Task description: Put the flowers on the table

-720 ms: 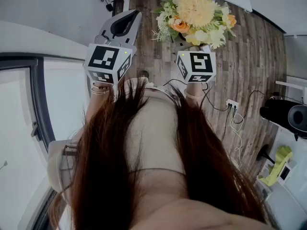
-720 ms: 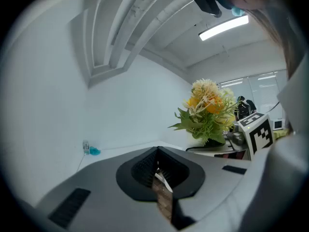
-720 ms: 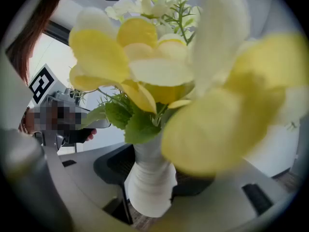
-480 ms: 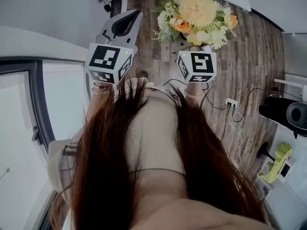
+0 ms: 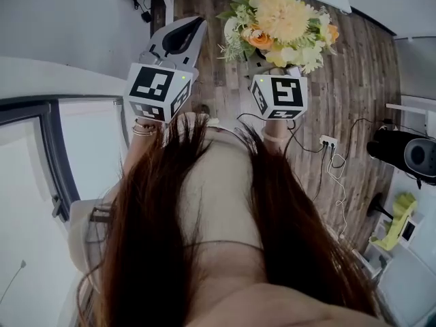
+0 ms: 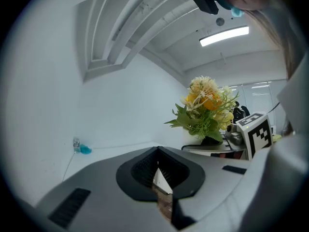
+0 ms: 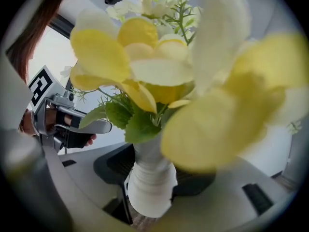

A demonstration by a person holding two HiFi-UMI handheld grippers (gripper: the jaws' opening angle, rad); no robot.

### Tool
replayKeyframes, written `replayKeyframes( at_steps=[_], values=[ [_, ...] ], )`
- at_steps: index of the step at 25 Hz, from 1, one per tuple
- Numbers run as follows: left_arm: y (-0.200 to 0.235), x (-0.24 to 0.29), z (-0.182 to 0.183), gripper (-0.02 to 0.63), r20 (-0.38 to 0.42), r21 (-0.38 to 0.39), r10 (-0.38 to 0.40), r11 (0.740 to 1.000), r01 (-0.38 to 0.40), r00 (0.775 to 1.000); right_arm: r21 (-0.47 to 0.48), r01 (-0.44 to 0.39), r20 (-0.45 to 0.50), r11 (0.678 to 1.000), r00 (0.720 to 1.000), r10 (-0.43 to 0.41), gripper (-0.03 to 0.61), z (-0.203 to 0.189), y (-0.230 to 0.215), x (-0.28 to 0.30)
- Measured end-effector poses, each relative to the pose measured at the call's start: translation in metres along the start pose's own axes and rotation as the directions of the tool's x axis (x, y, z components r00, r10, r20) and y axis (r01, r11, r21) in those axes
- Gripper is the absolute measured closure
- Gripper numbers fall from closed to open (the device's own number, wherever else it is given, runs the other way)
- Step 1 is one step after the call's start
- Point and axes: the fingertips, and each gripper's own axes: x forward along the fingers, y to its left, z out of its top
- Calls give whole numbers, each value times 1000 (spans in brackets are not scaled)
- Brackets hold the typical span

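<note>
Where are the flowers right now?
Head view, top middle: the flowers stand in a white vase clamped in the right tongs, above the wooden floor, right of the left tongs.

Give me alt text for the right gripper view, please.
A white ribbed vase of yellow flowers fills the frame, clamped between the fingers of the right gripper. The left gripper shows behind, at the picture's left.

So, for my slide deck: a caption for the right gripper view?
Right gripper grips a white vase of yellow flowers.
</note>
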Motion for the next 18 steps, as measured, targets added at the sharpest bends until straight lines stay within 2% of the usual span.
replayKeyframes(
  at_steps=[4, 10, 18],
  values=[
    [4, 1, -1, 609, 0, -5, -8, 1000, 8, 1000, -14, 2, -5, 1000, 1000, -2, 324, 0, 3, 4],
    [-17, -5, -1, 609, -3, -16, 5, 1000, -6, 1000, -24, -25, -4, 999, 1000, 25, 325, 2, 1, -17],
    [-24, 6, -1, 609, 2, -25, -2, 1000, 2, 1000, -27, -58, -6, 998, 998, 57, 324, -2, 0, -14]
  ],
)
